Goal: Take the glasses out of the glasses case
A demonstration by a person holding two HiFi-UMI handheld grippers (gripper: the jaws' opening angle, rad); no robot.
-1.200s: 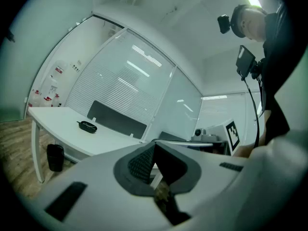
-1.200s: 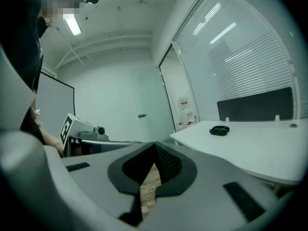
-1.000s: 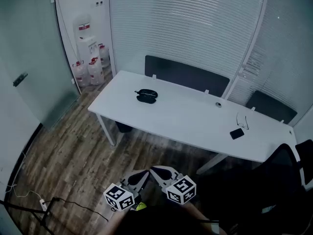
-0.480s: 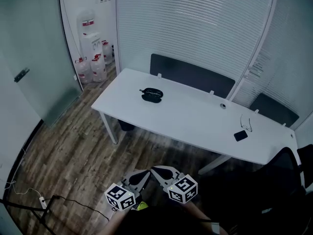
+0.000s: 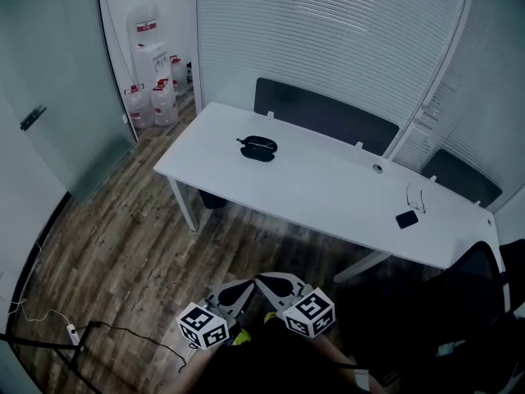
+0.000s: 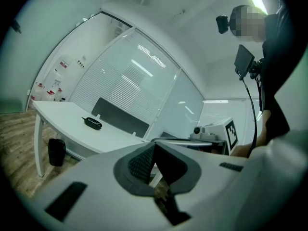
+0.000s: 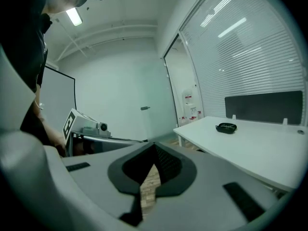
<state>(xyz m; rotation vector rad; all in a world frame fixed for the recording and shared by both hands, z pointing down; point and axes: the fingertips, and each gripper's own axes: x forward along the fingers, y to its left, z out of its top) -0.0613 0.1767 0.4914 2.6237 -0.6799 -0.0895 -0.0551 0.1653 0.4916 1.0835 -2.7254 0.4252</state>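
A black glasses case (image 5: 257, 148) lies on the far left part of the white table (image 5: 328, 195); whether it is open is too small to tell. It also shows in the left gripper view as the case (image 6: 92, 123) and in the right gripper view as the case (image 7: 225, 127). Both grippers are held low, well short of the table, over the wooden floor. My left gripper (image 5: 244, 287) is shut and holds nothing, as the left gripper (image 6: 153, 146) confirms. My right gripper (image 5: 262, 281) is also shut and holds nothing, seen again as the right gripper (image 7: 154, 146).
A pair of glasses (image 5: 414, 195) and a dark phone (image 5: 406, 218) lie at the table's right end. Dark chairs (image 5: 324, 113) stand behind the table and another chair (image 5: 484, 277) at the right. Water bottles (image 5: 152, 101) stand in the far left corner. A cable (image 5: 107, 335) lies on the floor.
The head view has shifted a little, so the table and case sit slightly further right in the picture. Both grippers stay shut and side by side.
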